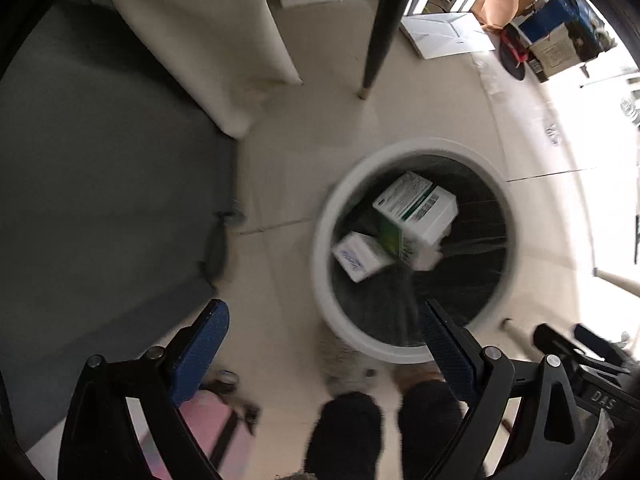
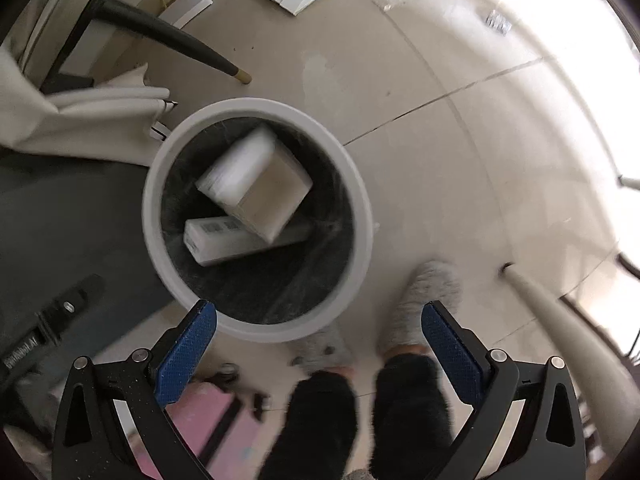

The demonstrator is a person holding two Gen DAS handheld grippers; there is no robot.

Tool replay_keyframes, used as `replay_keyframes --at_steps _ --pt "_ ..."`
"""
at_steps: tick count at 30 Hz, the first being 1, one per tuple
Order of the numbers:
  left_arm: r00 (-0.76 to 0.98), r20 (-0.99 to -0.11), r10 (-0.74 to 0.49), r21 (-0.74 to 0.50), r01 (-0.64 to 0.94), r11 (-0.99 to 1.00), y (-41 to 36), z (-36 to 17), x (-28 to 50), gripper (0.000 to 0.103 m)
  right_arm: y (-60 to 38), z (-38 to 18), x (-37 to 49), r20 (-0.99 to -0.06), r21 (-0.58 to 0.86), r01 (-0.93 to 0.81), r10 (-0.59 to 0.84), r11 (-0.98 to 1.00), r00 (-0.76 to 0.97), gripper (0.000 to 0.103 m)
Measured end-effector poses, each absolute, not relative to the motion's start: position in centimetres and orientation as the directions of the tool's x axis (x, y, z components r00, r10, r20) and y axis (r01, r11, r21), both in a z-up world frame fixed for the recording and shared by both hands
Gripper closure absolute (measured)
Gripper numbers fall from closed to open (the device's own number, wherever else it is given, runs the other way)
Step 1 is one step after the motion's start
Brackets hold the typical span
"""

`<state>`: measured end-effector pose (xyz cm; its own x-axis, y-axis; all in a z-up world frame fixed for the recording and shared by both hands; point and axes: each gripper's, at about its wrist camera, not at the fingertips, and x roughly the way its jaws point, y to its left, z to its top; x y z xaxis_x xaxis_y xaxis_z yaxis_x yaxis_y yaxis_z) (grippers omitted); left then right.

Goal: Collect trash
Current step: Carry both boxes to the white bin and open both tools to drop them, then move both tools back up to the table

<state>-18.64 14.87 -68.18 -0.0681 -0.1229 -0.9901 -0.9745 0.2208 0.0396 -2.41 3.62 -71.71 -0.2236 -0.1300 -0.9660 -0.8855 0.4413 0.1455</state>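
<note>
Both grippers hang above a round white bin [image 2: 362, 216] lined with a dark bag, standing on the pale tiled floor [image 2: 460, 140]. The left gripper [image 1: 324, 336] has its blue fingers [image 1: 208, 336] spread wide with nothing between them, and the right gripper [image 2: 318, 332] is equally wide and empty. The trash already lies inside the bin: a green-and-white carton [image 1: 416, 212] leaning across a smaller white box [image 1: 358, 258], both blurred in the right wrist view. The drop looks finished, so the risk now lies in what comes after it. The upper carton sits tilted on the lower one and may settle or slide further. The person's slippered feet [image 2: 424, 300] stand right against the bin's rim, so a careless step could knock it over. More loose items, such as the white sheets [image 1: 448, 34] across the floor, may remain uncollected.
</note>
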Motion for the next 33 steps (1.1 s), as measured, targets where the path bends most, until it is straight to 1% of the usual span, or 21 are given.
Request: replay_keyframes --at_steps 4,11,17,24,33 --pt "-0.062 -0.989 -0.132 0.031 -0.974 0.226 14.6 -67.3 -19.4 0.006 4.4 -70.7 -3.6 -0.982 0.063 -0.919 -0.142 0.388 -0.127 0.000" --pt "-0.063 -0.989 -0.131 0.030 -0.970 0.241 13.6 -63.4 -19.5 0.006 3.9 -66.8 -3.8 -0.987 0.022 -0.932 -0.140 0.363 -0.078 0.000" --pt "-0.044 -0.994 -0.104 0.018 -0.971 0.237 12.1 -57.5 -19.5 0.006 3.5 -60.1 -4.1 -0.995 0.021 -0.938 -0.082 0.345 -0.052 0.000" --pt "-0.003 -0.997 -0.082 -0.015 -0.976 0.216 10.6 -49.1 -20.4 0.006 2.7 -51.4 -4.3 -0.999 0.031 -0.942 -0.019 0.333 -0.040 0.000" --pt "0.017 -1.000 -0.018 -0.021 -0.973 0.231 8.8 -37.9 -21.8 0.006 0.6 -38.4 -4.9 -0.998 0.052 -0.948 0.053 0.313 -0.037 0.000"
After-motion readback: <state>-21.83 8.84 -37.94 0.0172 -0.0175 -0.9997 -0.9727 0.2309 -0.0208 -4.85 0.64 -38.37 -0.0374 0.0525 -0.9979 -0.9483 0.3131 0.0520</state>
